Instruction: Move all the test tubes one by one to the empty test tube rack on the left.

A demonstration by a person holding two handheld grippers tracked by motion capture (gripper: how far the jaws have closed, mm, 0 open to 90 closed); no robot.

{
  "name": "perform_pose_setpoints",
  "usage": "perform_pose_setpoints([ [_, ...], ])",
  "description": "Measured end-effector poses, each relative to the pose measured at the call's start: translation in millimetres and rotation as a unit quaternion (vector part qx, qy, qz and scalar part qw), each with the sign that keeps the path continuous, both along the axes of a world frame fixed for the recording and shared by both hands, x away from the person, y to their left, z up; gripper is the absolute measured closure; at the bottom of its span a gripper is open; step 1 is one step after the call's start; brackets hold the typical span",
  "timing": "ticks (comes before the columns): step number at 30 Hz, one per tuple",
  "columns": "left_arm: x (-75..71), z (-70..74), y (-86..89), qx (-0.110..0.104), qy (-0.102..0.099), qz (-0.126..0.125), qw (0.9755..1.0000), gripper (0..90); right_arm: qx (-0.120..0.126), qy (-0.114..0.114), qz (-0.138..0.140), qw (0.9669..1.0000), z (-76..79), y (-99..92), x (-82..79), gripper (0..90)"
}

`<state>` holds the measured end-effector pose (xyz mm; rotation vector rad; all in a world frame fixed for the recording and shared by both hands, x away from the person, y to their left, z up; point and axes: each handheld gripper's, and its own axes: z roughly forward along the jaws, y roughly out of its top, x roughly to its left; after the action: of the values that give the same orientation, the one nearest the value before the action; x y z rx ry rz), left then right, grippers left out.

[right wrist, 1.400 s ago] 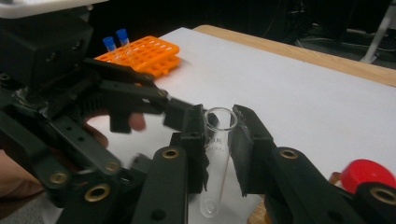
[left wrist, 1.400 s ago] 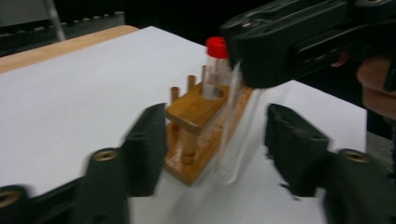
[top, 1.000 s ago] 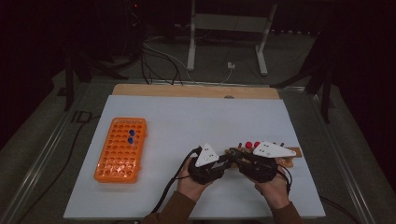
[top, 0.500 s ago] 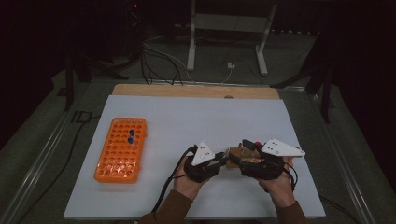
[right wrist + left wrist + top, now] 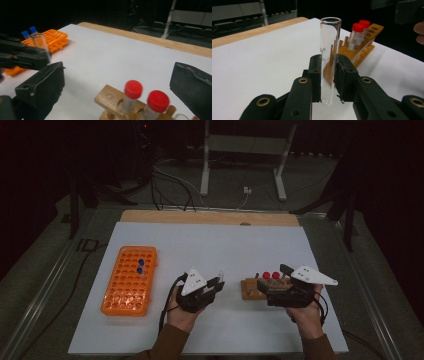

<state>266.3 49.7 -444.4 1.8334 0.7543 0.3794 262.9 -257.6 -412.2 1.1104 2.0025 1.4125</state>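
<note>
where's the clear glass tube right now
The clear glass tube stands upright, clamped in the left gripper, near the middle of the white table, between the orange rack and the wooden rack.

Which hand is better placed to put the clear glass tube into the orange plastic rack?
The left. Its gripper already clamps the upright clear glass tube and is nearer the orange plastic rack. The right gripper, jaws just opened and empty, stays by the wooden rack.
</note>
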Motion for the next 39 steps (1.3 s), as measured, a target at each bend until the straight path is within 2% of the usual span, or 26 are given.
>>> perform_pose_setpoints([
  [11, -5.3, 3.2, 41.5, 0.000, -0.006, 0.044, 0.9990, 76.4, 0.002, -0.003, -0.030, 0.9996, 0.5, -13.6, 0.8, 0.0],
  [25, -10.6, 9.0, 89.0, -0.004, -0.017, 0.096, 0.9952, 76.4, 0.015, -0.001, -0.050, 0.9986, 2.2, -28.3, 0.7, 0.0],
  [30, -12.6, 10.8, 106.9, -0.008, -0.021, 0.117, 0.9929, 76.4, 0.018, -0.002, -0.054, 0.9984, 2.9, -31.6, 0.5, 0.0],
  [39, -14.6, 9.7, 142.5, -0.013, -0.026, 0.160, 0.9868, 76.3, 0.021, 0.000, -0.058, 0.9981, 2.5, -33.4, 0.7, 0.0],
])
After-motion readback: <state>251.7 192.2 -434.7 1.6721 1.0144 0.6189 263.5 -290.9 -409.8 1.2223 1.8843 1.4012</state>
